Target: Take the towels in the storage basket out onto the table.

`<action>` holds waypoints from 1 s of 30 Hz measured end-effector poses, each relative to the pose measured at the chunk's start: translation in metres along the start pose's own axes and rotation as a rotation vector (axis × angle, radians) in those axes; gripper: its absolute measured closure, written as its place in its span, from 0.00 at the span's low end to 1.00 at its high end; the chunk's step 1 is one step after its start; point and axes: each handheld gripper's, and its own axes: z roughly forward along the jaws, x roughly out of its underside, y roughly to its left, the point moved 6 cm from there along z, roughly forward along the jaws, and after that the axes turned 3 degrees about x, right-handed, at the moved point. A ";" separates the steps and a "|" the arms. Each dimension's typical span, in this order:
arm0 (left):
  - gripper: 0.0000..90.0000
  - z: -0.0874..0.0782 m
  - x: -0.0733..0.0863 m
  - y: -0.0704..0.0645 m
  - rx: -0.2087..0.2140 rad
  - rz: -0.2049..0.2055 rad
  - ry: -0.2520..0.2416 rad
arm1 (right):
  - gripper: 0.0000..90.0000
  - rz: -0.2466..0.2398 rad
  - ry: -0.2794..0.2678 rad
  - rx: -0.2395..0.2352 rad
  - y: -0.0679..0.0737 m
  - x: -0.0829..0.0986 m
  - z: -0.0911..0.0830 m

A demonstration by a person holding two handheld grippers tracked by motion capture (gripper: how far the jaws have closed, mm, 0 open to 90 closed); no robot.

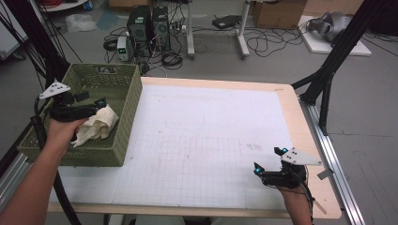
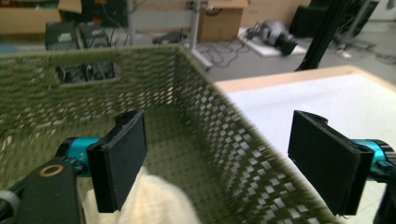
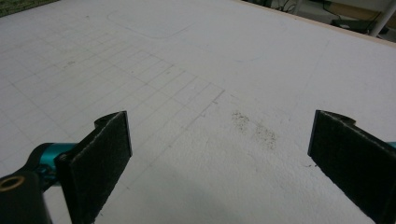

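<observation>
Left gripper (image 1: 94,104) — jaws apart — hangs over the cream cloth (image 1: 99,123) inside the woven green basket (image 1: 123,133), frame left; right gripper (image 1: 270,161), also gaping, hovers over white gridded mat (image 1: 202,140) lower right.

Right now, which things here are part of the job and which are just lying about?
Part of the job:
- cream cloth, lying in the basket
- green woven basket
- left hand-held gripper, jaws open over the cloth

Just lying about:
- right hand-held gripper, open and idle over the white gridded mat
- computer towers, cables and cardboard boxes on the floor
</observation>
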 end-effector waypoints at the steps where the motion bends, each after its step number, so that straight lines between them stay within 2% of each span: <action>1: 0.23 0.002 0.002 0.004 -0.009 -0.004 0.014 | 0.06 -0.004 0.002 0.002 0.000 0.000 0.000; 10: 0.23 0.027 0.026 0.028 -0.072 -0.055 0.157 | 0.06 -0.012 0.012 0.004 0.001 0.001 0.002; 11: 0.24 0.032 0.032 0.033 -0.097 -0.072 0.201 | 0.06 -0.016 0.010 0.005 0.001 0.001 0.002; 12: 0.24 0.032 0.032 0.033 -0.097 -0.072 0.201 | 0.06 -0.016 0.010 0.005 0.001 0.001 0.002; 14: 0.24 0.038 0.038 0.036 -0.125 -0.078 0.247 | 0.06 -0.014 0.012 0.007 0.001 0.001 0.002; 15: 0.24 0.043 0.046 0.040 -0.151 -0.085 0.295 | 0.06 -0.014 0.016 0.005 0.001 0.002 0.003; 16: 0.25 0.043 0.046 0.040 -0.151 -0.085 0.295 | 0.06 -0.016 0.018 0.005 0.001 0.002 0.003; 17: 0.27 0.047 0.053 0.044 -0.176 -0.092 0.342 | 0.06 -0.016 0.020 0.006 0.002 0.002 0.003; 18: 0.29 0.048 0.055 0.045 -0.186 -0.100 0.361 | 0.06 -0.017 0.017 0.006 0.002 0.002 0.003; 19: 0.30 0.048 0.055 0.045 -0.186 -0.100 0.361 | 0.06 -0.017 0.017 0.006 0.002 0.002 0.003; 22: 0.29 0.051 0.061 0.046 -0.194 -0.094 0.411 | 0.06 -0.015 0.015 0.005 0.001 0.002 0.003; 25: 0.29 0.055 0.071 0.046 -0.205 -0.090 0.494 | 0.06 -0.014 0.019 0.006 0.002 0.002 0.002; 27: 0.28 0.055 0.077 0.048 -0.212 -0.099 0.547 | 0.06 -0.024 0.014 0.009 0.001 0.001 0.001; 30: 0.28 0.055 0.081 0.049 -0.212 -0.119 0.582 | 0.06 -0.020 0.016 0.012 0.000 0.002 0.001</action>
